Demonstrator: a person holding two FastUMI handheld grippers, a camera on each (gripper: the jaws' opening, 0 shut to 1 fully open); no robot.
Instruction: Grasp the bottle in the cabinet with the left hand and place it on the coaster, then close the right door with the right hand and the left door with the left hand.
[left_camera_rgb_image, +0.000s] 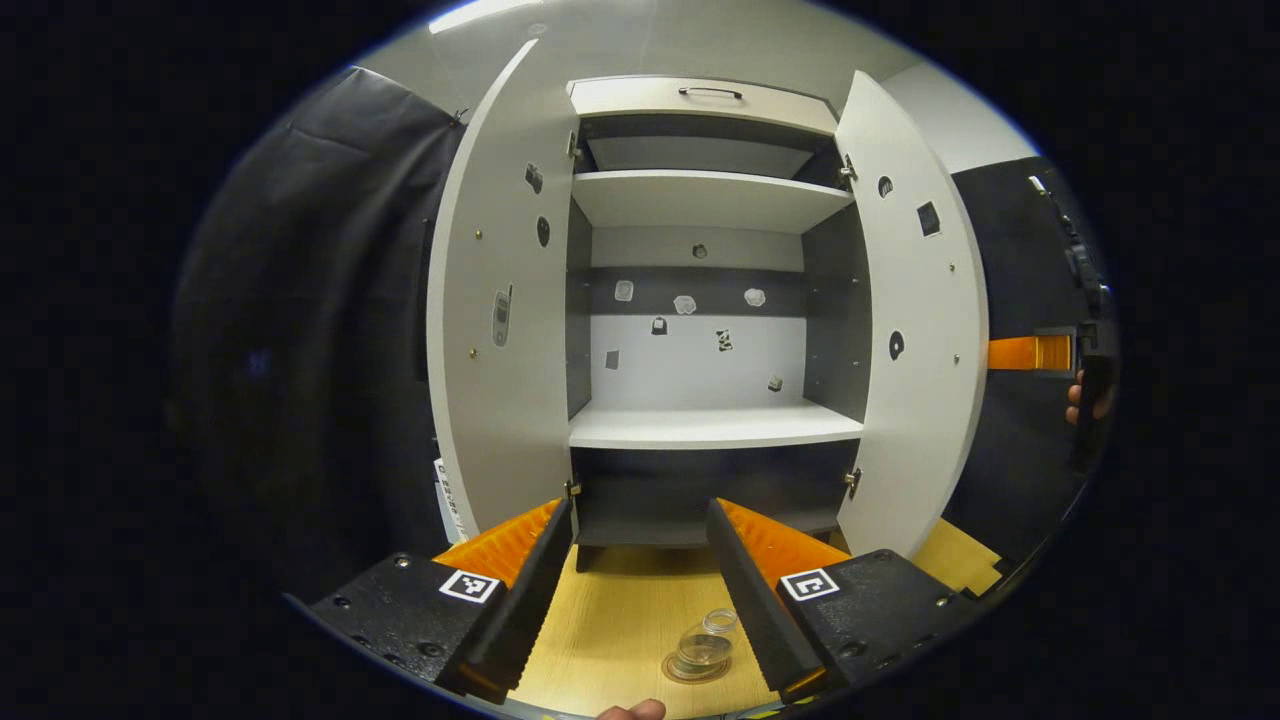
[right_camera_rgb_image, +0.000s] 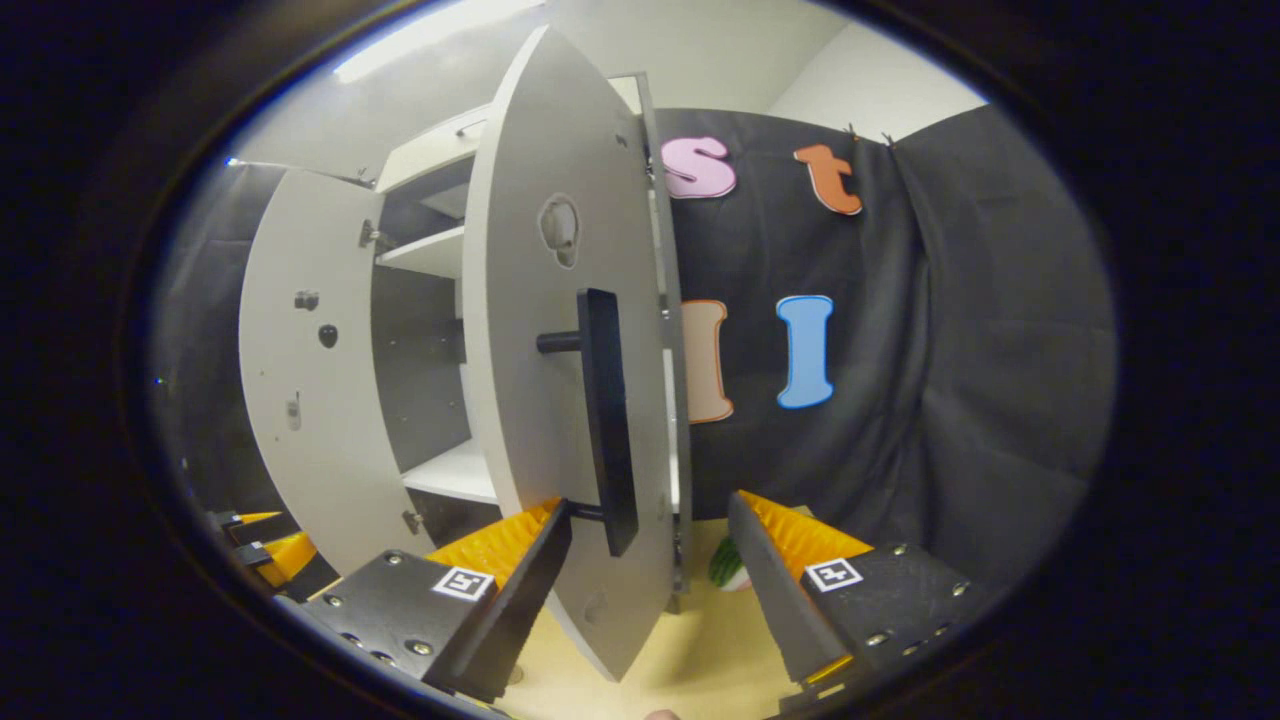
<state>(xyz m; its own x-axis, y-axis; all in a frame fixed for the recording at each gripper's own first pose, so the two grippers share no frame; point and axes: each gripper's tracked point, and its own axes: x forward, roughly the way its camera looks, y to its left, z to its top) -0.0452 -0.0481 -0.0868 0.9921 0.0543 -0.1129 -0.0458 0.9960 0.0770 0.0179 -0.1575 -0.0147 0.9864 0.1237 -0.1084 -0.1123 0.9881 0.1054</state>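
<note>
Left gripper view: fingers (left_camera_rgb_image: 520, 600) spread, empty above bottle (left_camera_rgb_image: 703, 652); right fingers (right_camera_rgb_image: 510, 590) spread around door handle (right_camera_rgb_image: 608, 420)

The bottle (left_camera_rgb_image: 703, 652) stands on the coaster (left_camera_rgb_image: 680, 672) on the counter (left_camera_rgb_image: 620, 620), before the cabinet (left_camera_rgb_image: 705, 420) — both doors swung open.

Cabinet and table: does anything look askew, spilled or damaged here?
Nothing stands out. The bottle stands upright on the coaster, both cabinet doors hang open, and the shelves show no spill.
</note>
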